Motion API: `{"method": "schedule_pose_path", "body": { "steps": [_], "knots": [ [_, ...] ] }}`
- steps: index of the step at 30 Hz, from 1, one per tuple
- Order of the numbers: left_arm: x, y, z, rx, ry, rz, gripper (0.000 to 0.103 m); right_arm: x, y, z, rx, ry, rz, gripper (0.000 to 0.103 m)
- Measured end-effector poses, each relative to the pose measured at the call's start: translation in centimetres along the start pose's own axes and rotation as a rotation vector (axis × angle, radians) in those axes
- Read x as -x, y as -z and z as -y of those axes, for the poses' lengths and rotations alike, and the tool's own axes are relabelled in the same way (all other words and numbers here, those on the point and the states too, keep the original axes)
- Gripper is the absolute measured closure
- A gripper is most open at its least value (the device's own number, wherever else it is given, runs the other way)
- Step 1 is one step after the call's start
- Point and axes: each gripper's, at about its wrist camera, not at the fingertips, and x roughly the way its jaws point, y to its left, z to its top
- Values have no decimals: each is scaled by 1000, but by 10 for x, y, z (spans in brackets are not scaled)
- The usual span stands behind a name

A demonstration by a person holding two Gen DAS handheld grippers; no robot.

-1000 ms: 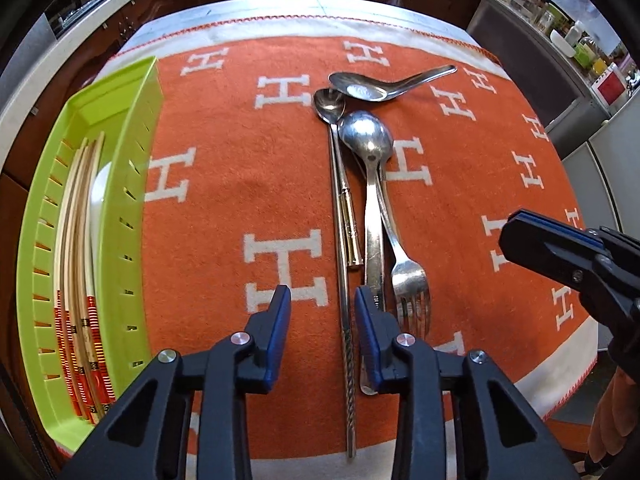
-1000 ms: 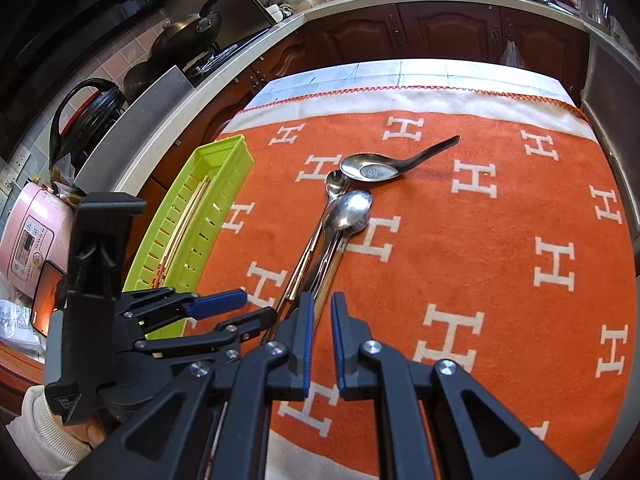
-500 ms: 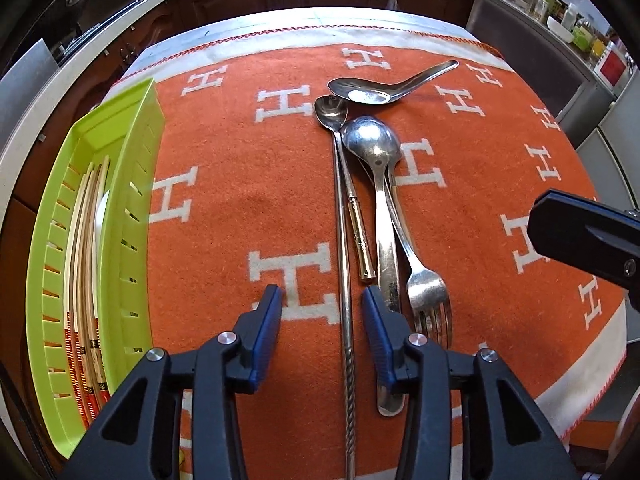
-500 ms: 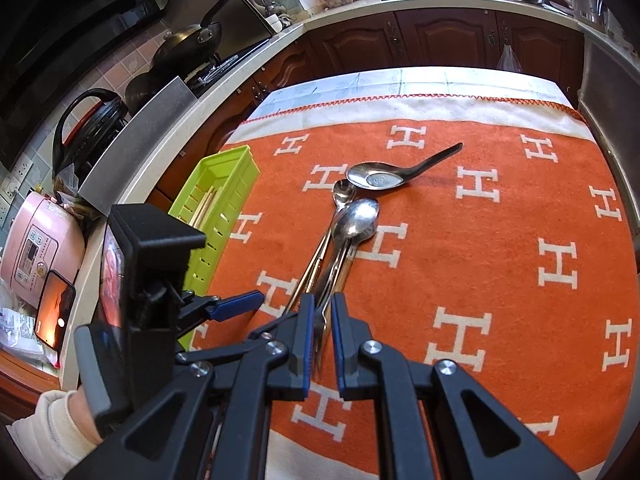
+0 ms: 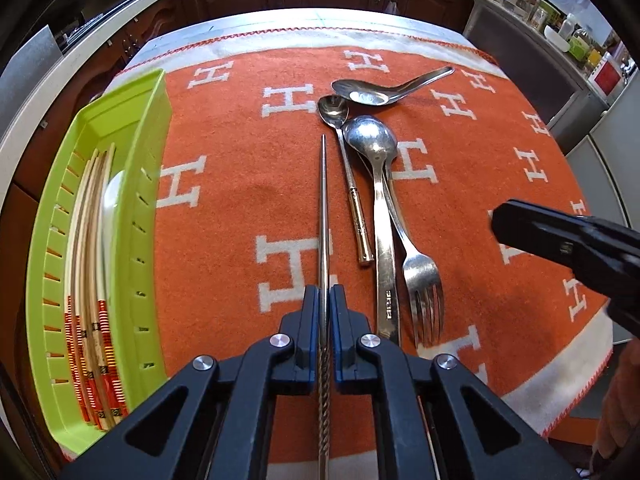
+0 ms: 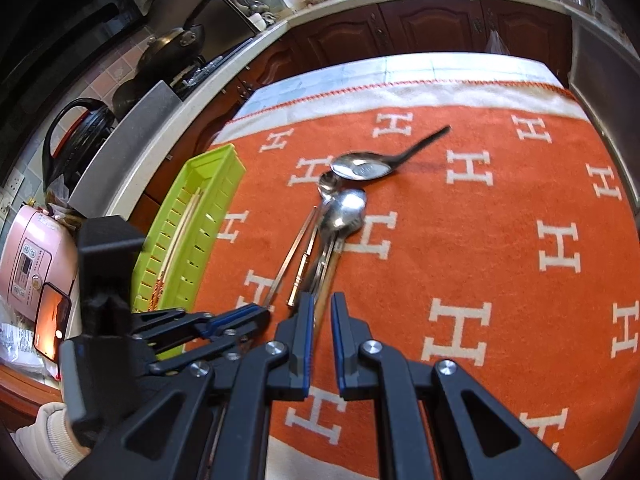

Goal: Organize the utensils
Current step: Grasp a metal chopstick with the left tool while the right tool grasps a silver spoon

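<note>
the green tray (image 5: 152, 128) sits at the left edge of the counter, on the orange cloth (image 5: 240, 208). inside it lie several pale chopsticks with red-banded ends (image 5: 94, 280) and a white utensil (image 5: 114, 196) beside them, all running lengthwise.

the left tongs (image 5: 325, 300) are clamped on a metal chopstick (image 5: 324, 200), their blue pads pressed against it on both sides; its tip points away toward the far end of the cloth. a second ago these tongs stood wide with the chopstick lying loose between them, close against the spoons; now it sits apart from them, to the left.

the rest is out on the cloth: a small spoon (image 5: 340, 128), a large spoon (image 5: 372, 148), a fork (image 5: 424, 280) and a soup spoon (image 5: 368, 94) lying crosswise beyond them.

the right tongs (image 6: 321, 308) hover above the handle ends of that pile, jaws narrow with a slim gap, and nothing visibly gripped, much as before.
</note>
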Motion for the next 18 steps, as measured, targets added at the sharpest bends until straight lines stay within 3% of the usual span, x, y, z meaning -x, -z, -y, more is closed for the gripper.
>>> {"method": "schedule_pose_path", "body": {
  "steps": [2, 7, 10, 13, 18],
  "knots": [
    [14, 0, -5, -3, 7, 17, 100, -5, -1, 4, -22, -12, -7, 87],
    [60, -7, -36, 26, -6, 95, 100, -22, -12, 4, -52, -12, -20, 86],
    [80, -14, -65, 52, -53, 151, 100, -33, -20, -2, -51, -10, -21, 86],
    [83, -16, -89, 63, -134, 178, 100, -46, -28, -10, -41, 1, -22, 86],
    [66, -18, -127, 130, -148, 147, 100, -69, -34, -17, -35, 64, -43, 87]
  ]
}}
